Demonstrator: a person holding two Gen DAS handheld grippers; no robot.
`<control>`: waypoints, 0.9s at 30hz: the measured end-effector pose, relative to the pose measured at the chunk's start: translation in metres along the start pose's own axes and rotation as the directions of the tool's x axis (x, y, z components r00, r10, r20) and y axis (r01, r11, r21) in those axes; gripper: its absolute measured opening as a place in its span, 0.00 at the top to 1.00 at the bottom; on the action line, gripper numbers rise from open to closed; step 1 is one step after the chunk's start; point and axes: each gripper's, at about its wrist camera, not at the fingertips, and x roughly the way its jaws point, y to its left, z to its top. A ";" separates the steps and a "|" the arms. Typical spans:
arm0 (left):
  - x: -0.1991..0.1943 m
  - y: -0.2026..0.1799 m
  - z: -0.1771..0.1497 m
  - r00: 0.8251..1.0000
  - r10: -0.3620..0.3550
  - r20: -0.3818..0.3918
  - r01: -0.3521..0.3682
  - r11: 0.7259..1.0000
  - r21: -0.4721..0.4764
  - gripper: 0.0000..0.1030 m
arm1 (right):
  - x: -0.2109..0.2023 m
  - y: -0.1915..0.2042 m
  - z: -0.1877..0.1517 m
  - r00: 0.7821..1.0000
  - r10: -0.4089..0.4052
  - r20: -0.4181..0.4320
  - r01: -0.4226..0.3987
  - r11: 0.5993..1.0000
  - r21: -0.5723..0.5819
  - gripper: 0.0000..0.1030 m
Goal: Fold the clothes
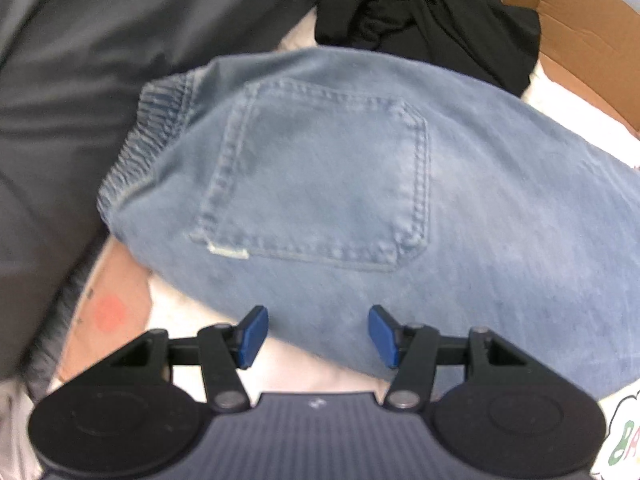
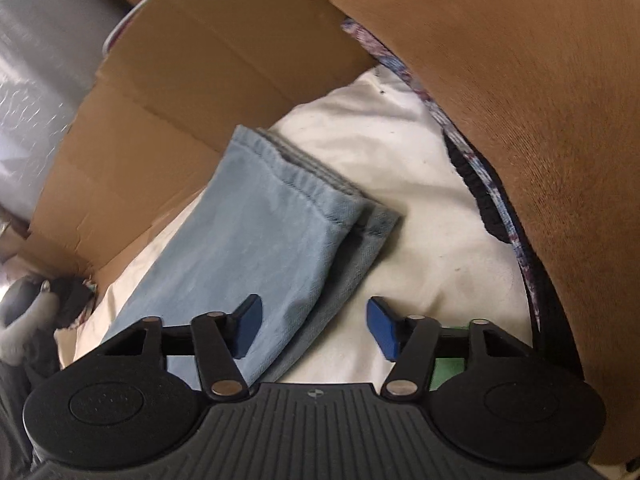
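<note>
We see light-blue jeans lying on a white cloth inside an opened cardboard box, a black garment beside them. Our left gripper and right gripper hover with jaws apart, gripping nothing.

One pair of jeans, one black garment, perhaps one cardboard box, one brown cushion.
</note>
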 end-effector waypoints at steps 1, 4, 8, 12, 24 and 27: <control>0.001 -0.002 -0.004 1.000 -0.007 0.000 0.007 1.000 -0.009 0.43 | 0.003 -0.003 0.000 1.000 -0.008 -0.001 0.008 1.000 0.024 0.51; 0.003 -0.003 -0.012 1.000 -0.027 0.001 0.027 0.999 -0.042 0.42 | 0.009 -0.008 -0.001 1.000 0.008 0.014 -0.009 0.997 0.082 0.51; 0.000 -0.001 -0.015 0.999 -0.043 0.002 0.043 0.997 -0.070 0.42 | 0.013 -0.013 0.000 0.999 0.020 0.031 -0.024 0.989 0.144 0.70; -0.007 0.002 -0.023 0.999 -0.050 -0.004 0.050 0.994 -0.100 0.42 | 0.012 -0.018 0.005 0.997 0.055 0.048 -0.063 0.978 0.201 0.89; -0.008 -0.002 -0.041 0.986 -0.163 -0.023 0.158 0.976 -0.150 0.42 | 0.026 -0.028 -0.001 0.992 0.119 0.040 -0.125 0.942 0.312 0.88; -0.006 -0.005 -0.040 0.984 -0.177 -0.021 0.172 0.974 -0.149 0.42 | 0.034 -0.027 -0.004 0.990 0.137 0.029 -0.139 0.932 0.334 0.88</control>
